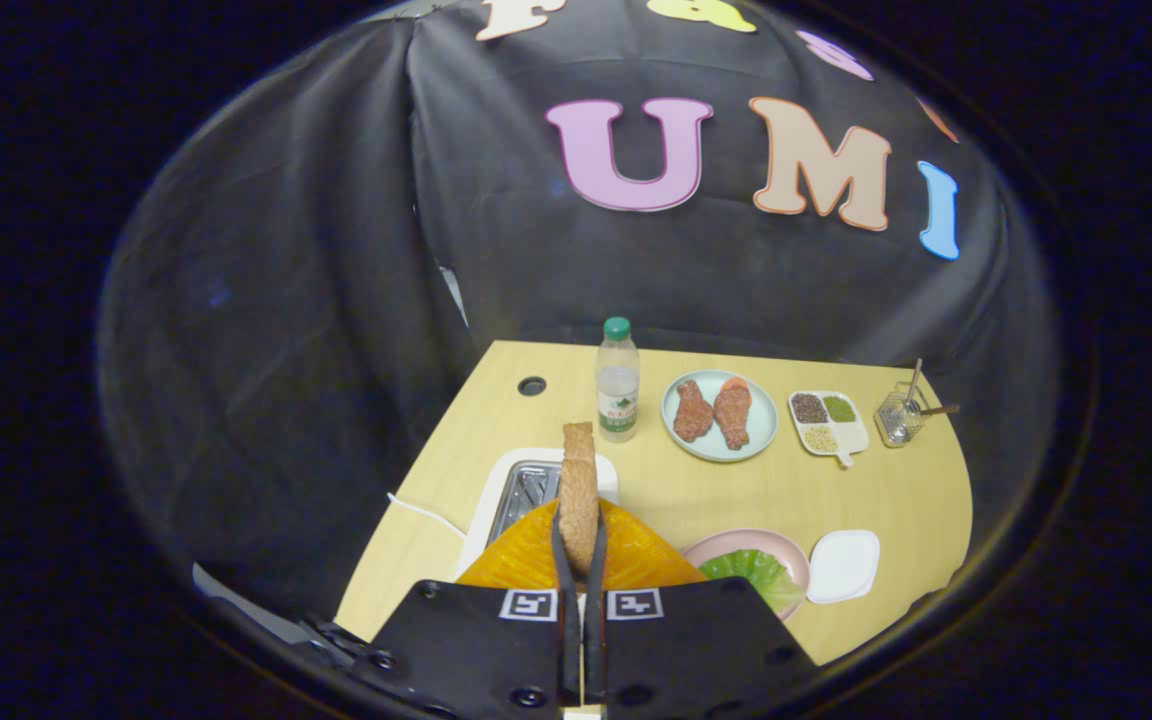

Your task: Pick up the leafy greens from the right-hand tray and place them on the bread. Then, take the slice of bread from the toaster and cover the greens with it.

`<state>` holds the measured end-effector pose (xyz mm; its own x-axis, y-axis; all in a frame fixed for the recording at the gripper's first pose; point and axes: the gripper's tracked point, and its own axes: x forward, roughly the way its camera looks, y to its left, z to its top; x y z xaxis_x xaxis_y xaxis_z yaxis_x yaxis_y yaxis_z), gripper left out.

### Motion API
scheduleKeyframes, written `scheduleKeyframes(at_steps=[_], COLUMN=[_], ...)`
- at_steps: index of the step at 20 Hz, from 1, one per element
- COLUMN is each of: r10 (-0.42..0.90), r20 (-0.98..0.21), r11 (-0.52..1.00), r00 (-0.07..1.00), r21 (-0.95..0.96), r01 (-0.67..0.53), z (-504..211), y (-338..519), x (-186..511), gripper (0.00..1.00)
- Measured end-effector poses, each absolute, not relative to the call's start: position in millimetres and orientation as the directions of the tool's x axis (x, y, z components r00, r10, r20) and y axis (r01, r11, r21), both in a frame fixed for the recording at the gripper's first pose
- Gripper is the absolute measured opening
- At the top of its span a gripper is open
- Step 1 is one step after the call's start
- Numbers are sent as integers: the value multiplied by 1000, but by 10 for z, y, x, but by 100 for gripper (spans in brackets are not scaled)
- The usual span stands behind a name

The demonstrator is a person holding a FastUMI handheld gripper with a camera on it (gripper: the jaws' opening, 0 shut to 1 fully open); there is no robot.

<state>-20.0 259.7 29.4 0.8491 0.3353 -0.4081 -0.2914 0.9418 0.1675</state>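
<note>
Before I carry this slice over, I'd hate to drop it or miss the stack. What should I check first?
1. Tongs shut on the bread slice, both fingers pressing: ok.
2. Slice out of the toaster: ok.
3. Leafy greens lying on the pink plate: ok.
4. Bottom bread under the greens: cannot tell, covered.
5. White tray beside the plate out of the way: ok.

No legible text. Water bottle (617, 385) label too small to read. Two square coded markers (529, 604) on the gripper (579, 535), fingers pinching the bread slice (578, 475).
</note>
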Motion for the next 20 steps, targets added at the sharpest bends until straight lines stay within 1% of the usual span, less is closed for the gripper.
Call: scheduleKeyframes(at_steps=[3,6,11,16,20], r10=[341,311,305,377,417], r20=[-366,-364,-429,-450,-465], r11=[937,947,949,913,879], r00=[866,878,850,810,781], r21=[209,199,215,329,425], r01=[-280,-252,-231,-242,-216], z=[489,429,-131,-741,-1166], y=[2317,1967,1540,1369,1200], x=[-272,-259,-296,-230,-170], gripper=[4,4,4,4,4])
